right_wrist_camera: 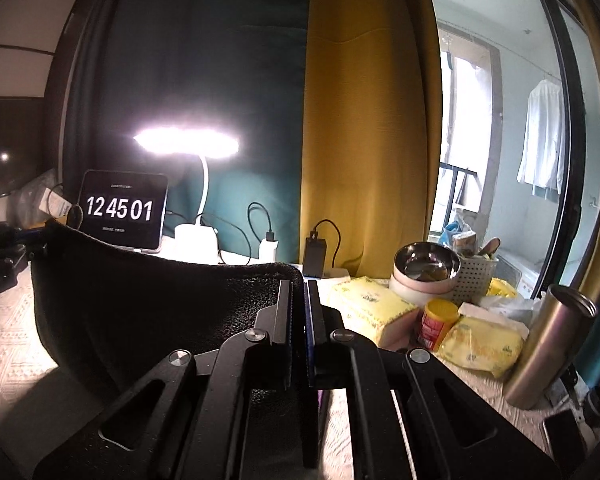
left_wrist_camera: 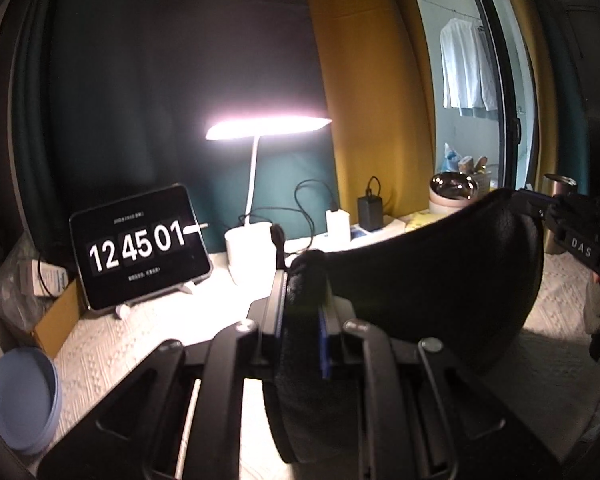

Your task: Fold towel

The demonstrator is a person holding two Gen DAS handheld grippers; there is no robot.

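A black towel (left_wrist_camera: 440, 280) hangs in the air between my two grippers, above the white quilted table cover (left_wrist_camera: 148, 332). My left gripper (left_wrist_camera: 304, 280) is shut on one top corner of the towel. My right gripper (right_wrist_camera: 299, 292) is shut on the other top corner, and the towel (right_wrist_camera: 148, 304) sags away to the left of it. In the left wrist view the right gripper (left_wrist_camera: 540, 208) shows at the far right holding the towel's far corner. In the right wrist view the left gripper (right_wrist_camera: 24, 240) shows at the far left edge.
A tablet clock (left_wrist_camera: 140, 248) and a lit white desk lamp (left_wrist_camera: 252, 236) stand at the back. Stacked blue plates (left_wrist_camera: 20, 396) sit front left. To the right are yellow packets (right_wrist_camera: 372, 308), a metal bowl (right_wrist_camera: 426, 268), a jar (right_wrist_camera: 438, 324) and a steel tumbler (right_wrist_camera: 552, 344).
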